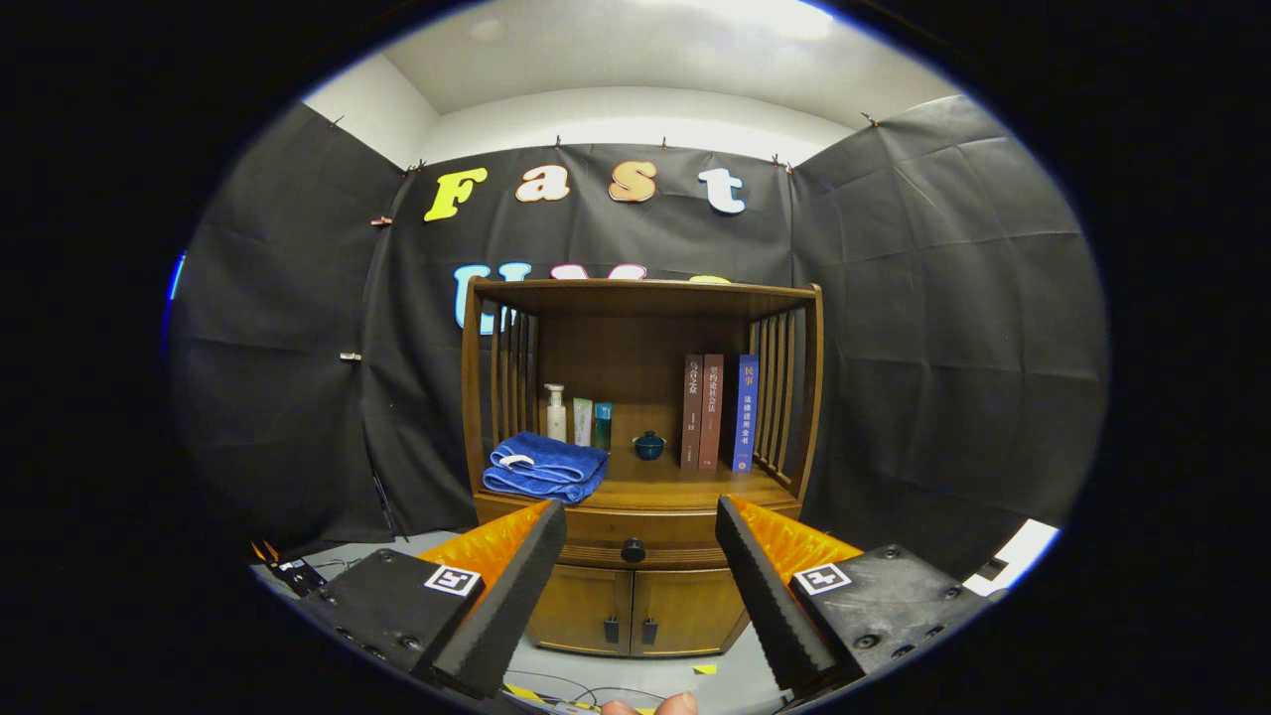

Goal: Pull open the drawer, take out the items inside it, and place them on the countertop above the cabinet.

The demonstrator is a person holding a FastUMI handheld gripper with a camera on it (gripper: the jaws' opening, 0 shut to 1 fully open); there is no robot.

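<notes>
A wooden cabinet stands against the booth wall ahead of me. Its drawer is shut, with a dark round knob at its middle. The knob shows in the gap between my fingers, some way beyond them. My gripper is open and holds nothing. The countertop above the drawer is a wooden shelf under a slatted hutch. Whatever lies inside the drawer is hidden.
On the countertop lie a folded blue towel, a pump bottle with two small boxes, a small dark lidded pot and three upright books. Two lower doors sit under the drawer. Cables lie on the floor at left.
</notes>
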